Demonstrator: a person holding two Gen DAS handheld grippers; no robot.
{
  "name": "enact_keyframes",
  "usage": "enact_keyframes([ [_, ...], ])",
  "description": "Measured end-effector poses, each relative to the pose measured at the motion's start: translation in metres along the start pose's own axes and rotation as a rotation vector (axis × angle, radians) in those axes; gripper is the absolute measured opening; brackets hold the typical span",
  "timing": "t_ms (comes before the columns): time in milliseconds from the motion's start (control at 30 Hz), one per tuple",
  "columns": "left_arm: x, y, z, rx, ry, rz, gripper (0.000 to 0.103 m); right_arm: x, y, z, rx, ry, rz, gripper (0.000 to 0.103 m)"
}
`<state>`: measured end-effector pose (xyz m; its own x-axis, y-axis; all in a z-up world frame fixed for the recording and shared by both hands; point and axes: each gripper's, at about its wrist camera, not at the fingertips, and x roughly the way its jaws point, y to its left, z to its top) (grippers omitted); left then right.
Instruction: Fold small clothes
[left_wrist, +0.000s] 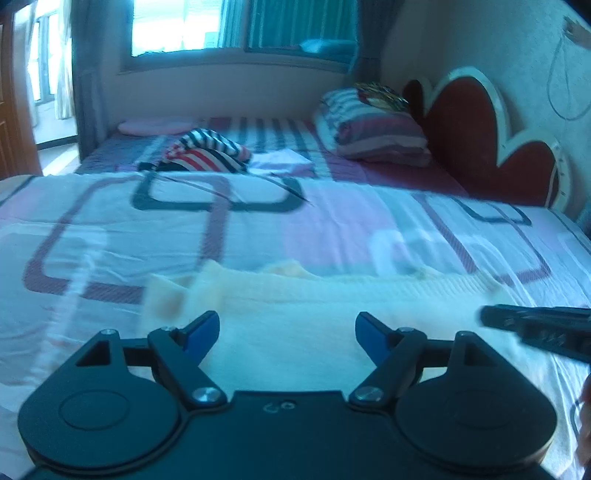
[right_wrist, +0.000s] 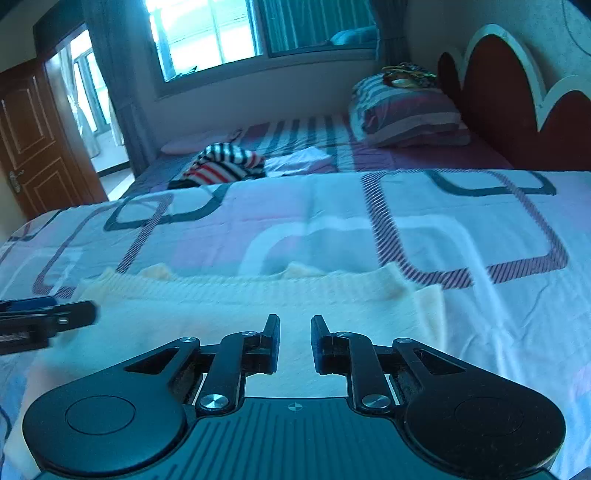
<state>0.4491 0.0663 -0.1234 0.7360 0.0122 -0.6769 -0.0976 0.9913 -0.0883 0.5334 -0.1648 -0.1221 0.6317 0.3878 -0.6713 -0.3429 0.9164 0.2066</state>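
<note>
Tools first, since they're closest to the lens: I'm holding my left tool (left_wrist: 287, 330) with its blue-padded fingers spread wide, nothing between them, just hanging over the near part of the cream knit top (left_wrist: 303, 332). My right tool (right_wrist: 294, 341) is sitting with only a narrow gap between its fingers, and I'm not seeing any fabric pinched in there either, so both are released and gripping nothing. Each one is poking into the other's view from the side, so they're working pretty close together over the same garment.

That top is lying flat on the bed (right_wrist: 258, 221), on the purple and white patterned cover, and it's looking like a wide band with a ribbed far edge and little bits sticking out at either end. My read is I'm between folds right now: one fold seems laid down and let go, and I'm lining up for the next.

Next move, I'm guessing, calls for picking an edge or an end of the band, pinching it on both sides evenly, and carrying it across without dragging the layer underneath.

Farther up the bed, a striped heap of clothes (right_wrist: 225, 164) is waiting beside a folded pale piece (right_wrist: 299, 160), with a striped pillow (right_wrist: 406, 110) up by the red headboard (right_wrist: 495, 88).
</note>
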Motion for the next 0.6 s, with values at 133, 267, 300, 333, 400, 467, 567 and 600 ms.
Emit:
enact_keyframes([
  [133, 0.018, -0.016, -0.012, 0.034, 0.045, 0.002, 0.079, 0.006, 0.017, -0.013, -0.006, 0.013, 0.013, 0.044],
  [267, 0.031, -0.013, -0.024, 0.046, 0.084, 0.039, 0.081, 0.016, 0.018, -0.021, -0.013, 0.028, -0.027, 0.044],
  [300, 0.031, -0.008, -0.027, 0.039, 0.077, 0.041, 0.082, 0.018, 0.014, -0.023, -0.01, 0.034, -0.047, 0.043],
  [333, 0.029, -0.005, -0.029, 0.037, 0.075, 0.042, 0.082, 0.019, 0.008, -0.025, -0.008, 0.034, -0.063, 0.043],
  [400, 0.025, 0.002, -0.032, 0.048, 0.078, 0.039, 0.082, 0.016, -0.005, -0.028, -0.002, 0.032, -0.096, 0.043],
  [467, 0.02, 0.008, -0.035, 0.059, 0.078, 0.047, 0.082, 0.011, -0.019, -0.031, 0.006, 0.03, -0.117, 0.043],
  [567, 0.014, 0.022, -0.036, 0.037, 0.073, 0.071, 0.082, 0.0, -0.038, -0.036, 0.011, 0.026, -0.16, 0.043],
  [600, 0.011, 0.027, -0.038, 0.028, 0.072, 0.08, 0.082, -0.002, -0.043, -0.037, 0.017, 0.027, -0.169, 0.043],
])
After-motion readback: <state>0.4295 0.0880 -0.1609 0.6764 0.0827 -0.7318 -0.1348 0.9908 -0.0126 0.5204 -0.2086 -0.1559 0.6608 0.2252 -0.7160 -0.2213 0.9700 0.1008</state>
